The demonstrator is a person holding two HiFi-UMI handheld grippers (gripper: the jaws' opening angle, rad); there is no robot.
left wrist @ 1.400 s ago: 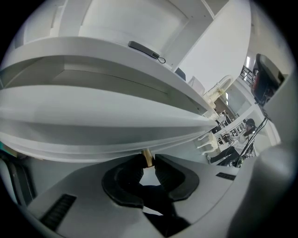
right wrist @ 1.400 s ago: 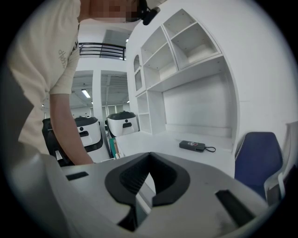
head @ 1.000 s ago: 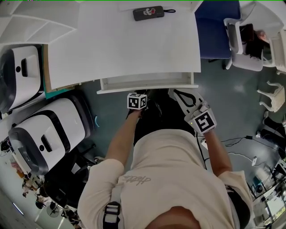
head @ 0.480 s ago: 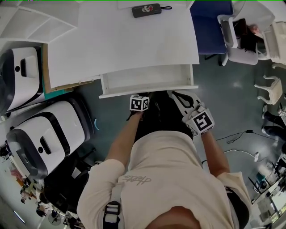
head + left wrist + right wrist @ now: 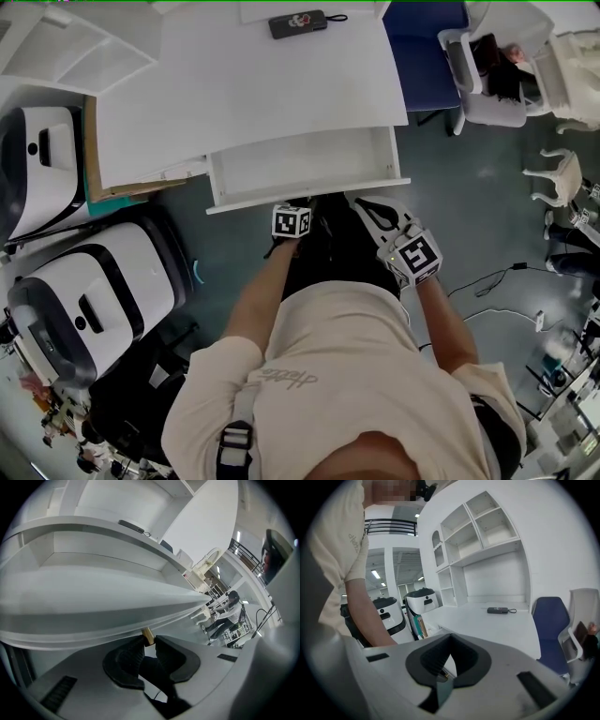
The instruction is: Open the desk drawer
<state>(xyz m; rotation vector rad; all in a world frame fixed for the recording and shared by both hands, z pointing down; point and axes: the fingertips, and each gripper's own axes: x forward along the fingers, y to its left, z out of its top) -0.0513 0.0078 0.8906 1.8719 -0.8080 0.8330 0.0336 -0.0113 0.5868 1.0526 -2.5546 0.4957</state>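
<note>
Gripping the small brass knob [image 5: 148, 634] with the left tongs [image 5: 146, 642], closed on it right at the tips. Holding the right tongs [image 5: 451, 639] closed on nothing, off to the right of the left tongs and slightly further back. Finding the drawer [image 5: 309, 194] directly ahead of the left tongs, already drawn well out from under the desk [image 5: 253, 84]. Probably easy to lose the knob, being so small and smooth, if pulling at an angle instead of straight back. Also risky to pull much further: may run the drawer off its rails, or bring its front against the body just behind the tongs.
</note>
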